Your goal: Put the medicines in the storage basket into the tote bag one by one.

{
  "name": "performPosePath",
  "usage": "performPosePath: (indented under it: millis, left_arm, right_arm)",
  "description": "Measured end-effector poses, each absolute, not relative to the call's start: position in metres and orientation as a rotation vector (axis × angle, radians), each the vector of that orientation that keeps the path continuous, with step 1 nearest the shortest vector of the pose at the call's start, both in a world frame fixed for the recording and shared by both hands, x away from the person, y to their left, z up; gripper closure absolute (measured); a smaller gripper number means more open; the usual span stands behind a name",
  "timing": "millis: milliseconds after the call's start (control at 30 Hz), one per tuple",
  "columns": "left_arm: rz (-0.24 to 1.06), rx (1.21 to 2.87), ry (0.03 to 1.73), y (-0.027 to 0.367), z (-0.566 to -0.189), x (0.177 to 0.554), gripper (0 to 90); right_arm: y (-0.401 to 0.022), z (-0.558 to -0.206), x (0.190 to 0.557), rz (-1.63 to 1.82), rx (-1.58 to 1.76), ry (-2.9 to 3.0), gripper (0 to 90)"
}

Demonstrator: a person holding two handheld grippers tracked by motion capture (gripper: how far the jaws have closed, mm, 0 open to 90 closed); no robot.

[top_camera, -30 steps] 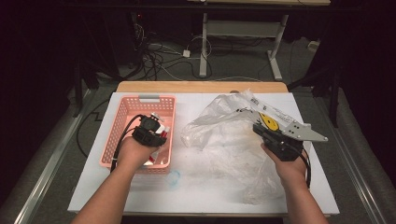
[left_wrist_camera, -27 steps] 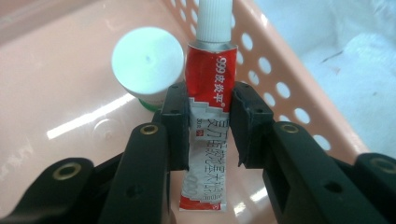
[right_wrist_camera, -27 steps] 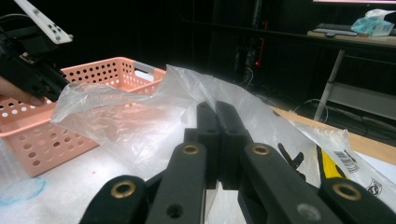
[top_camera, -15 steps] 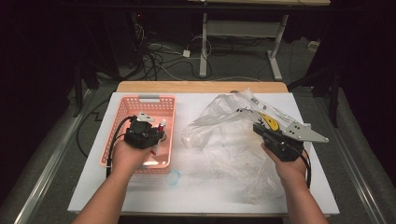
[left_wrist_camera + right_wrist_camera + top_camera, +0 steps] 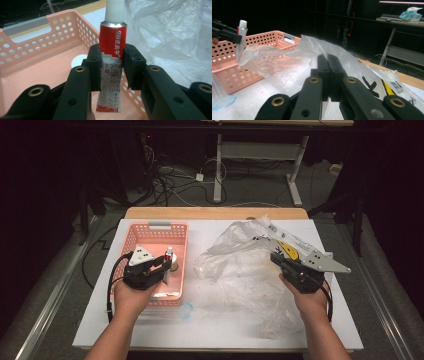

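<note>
Red-and-white ointment tube stands upright, clamped in the left gripper over the pink basket, apparently lifted out for bagging. Right gripper, jaws closed, pinches the clear plastic bag, propping its mouth open on the table.

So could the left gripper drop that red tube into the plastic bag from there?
Probably yes: the left gripper holds the tube above the basket, and the right gripper lifts the bag beside it.

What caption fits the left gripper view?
Left gripper grips a red-and-white tube upright over the pink basket.
</note>
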State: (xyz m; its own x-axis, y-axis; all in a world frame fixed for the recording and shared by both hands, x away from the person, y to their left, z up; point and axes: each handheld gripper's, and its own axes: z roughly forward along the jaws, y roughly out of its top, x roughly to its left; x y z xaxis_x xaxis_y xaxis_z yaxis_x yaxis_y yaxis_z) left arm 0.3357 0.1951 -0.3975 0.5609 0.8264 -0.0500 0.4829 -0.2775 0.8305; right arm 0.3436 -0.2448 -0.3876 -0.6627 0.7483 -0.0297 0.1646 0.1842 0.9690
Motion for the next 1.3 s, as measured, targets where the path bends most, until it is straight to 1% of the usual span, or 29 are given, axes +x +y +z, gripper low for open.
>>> performPosePath:
  millis: [300, 533, 867, 1100, 1300]
  left_arm:
    - [0.533, 1.823, 1.042, 0.196, -0.407, 0.321, 67.8]
    - [0.52, 1.825, 1.005, 0.193, -0.405, 0.318, 67.9]
    - [0.513, 1.79, 0.962, 0.192, -0.393, 0.305, 67.8]
    - [0.469, 1.753, 0.93, 0.191, -0.385, 0.298, 67.9]
    - [0.439, 1.745, 0.876, 0.183, -0.377, 0.291, 67.8]
  right_arm:
    - [-0.244, -0.388, 0.343, 1.495, 0.852, 1.954, 90.0]
    - [-0.244, -0.388, 0.343, 1.49, 0.85, 1.961, 90.0]
    - [-0.244, -0.387, 0.343, 1.501, 0.84, 1.96, 90.0]
    - [-0.242, -0.387, 0.342, 1.498, 0.835, 1.965, 90.0]
    - [-0.244, -0.387, 0.342, 1.502, 0.839, 1.957, 90.0]
